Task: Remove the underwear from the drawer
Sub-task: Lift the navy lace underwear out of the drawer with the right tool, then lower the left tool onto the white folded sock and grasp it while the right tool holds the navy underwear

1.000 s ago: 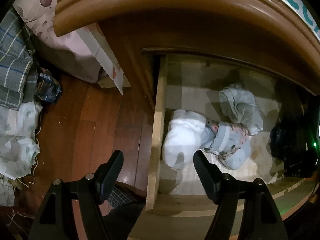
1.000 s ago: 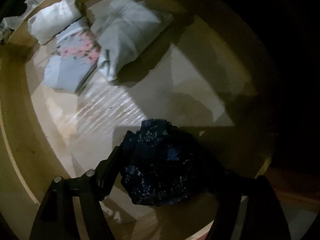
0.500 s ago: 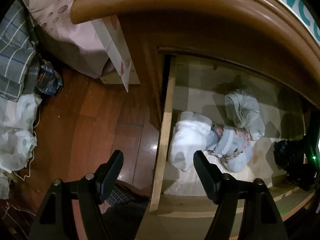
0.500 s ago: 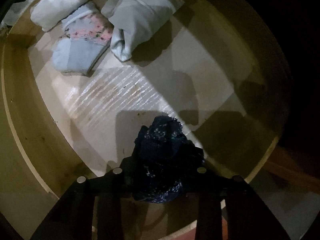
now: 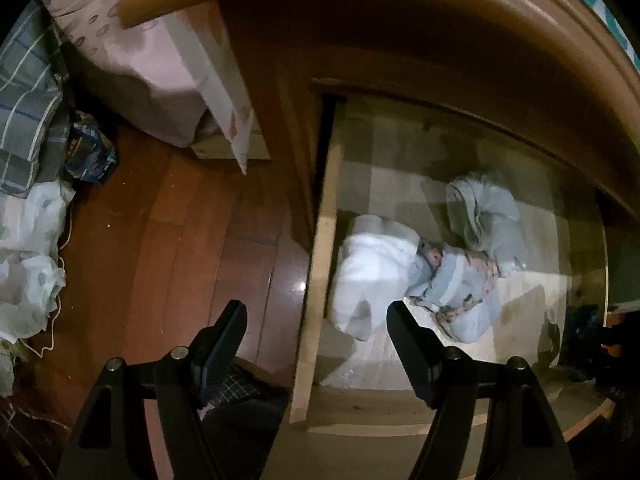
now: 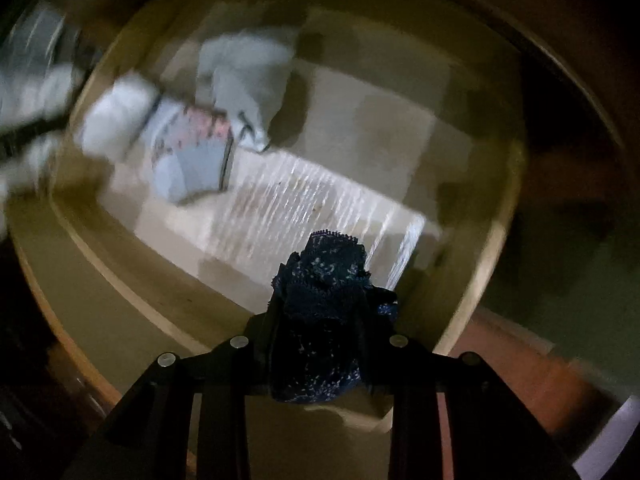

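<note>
My right gripper is shut on dark blue lace underwear and holds it above the near right part of the open wooden drawer. The view is blurred by motion. In the drawer lie a white folded garment, a light blue floral garment and a pale grey-blue garment. My left gripper is open and empty, above the drawer's left wall. The dark underwear shows dimly at the far right of the left wrist view.
A red-brown wooden floor lies left of the drawer. A pink patterned bedsheet, a plaid cloth and white bags lie at the left. The curved wooden furniture edge overhangs the drawer.
My right gripper closed on the dark blue underwear and has lifted it, pulling back from the drawer floor. My left gripper drifted left; it stays open.
</note>
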Tool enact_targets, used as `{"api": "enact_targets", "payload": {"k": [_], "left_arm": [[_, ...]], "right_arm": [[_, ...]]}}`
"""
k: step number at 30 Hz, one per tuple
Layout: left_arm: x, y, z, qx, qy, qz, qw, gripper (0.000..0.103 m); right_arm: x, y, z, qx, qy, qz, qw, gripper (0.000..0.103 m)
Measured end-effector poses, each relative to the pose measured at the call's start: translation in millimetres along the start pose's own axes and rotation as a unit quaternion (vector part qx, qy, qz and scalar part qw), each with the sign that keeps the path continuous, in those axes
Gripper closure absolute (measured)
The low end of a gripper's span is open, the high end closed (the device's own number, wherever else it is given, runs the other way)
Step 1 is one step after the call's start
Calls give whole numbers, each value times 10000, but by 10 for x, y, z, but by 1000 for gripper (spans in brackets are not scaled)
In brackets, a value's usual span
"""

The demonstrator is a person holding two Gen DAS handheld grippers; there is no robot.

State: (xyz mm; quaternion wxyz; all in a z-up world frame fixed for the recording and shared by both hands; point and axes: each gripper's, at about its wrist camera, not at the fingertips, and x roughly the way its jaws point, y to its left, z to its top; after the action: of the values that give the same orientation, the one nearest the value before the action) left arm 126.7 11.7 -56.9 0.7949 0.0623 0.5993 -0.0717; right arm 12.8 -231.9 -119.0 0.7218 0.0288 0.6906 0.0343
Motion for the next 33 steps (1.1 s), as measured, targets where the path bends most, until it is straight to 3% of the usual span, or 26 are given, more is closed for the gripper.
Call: {"api": "enact_targets", "payload": {"k": [7,11,15,33], "left_arm": [[61,-149,14,256,6,1,9997,29],[98,-219,13,423,44,-75,9991,29],[145,-306,15,581,103,-73,9982,29],[559,-441,206,635,688,204,9954,29]], "right_arm": [[-250,-44,-297,1266,-690,157,9894,75],[-172,-103,-430,1407,-1114,449,9827,75],[-406,-196,-507,1369,-1427,791,9770,75],[-452,-215,-484,1252,-1421,711,9793,75]]}}
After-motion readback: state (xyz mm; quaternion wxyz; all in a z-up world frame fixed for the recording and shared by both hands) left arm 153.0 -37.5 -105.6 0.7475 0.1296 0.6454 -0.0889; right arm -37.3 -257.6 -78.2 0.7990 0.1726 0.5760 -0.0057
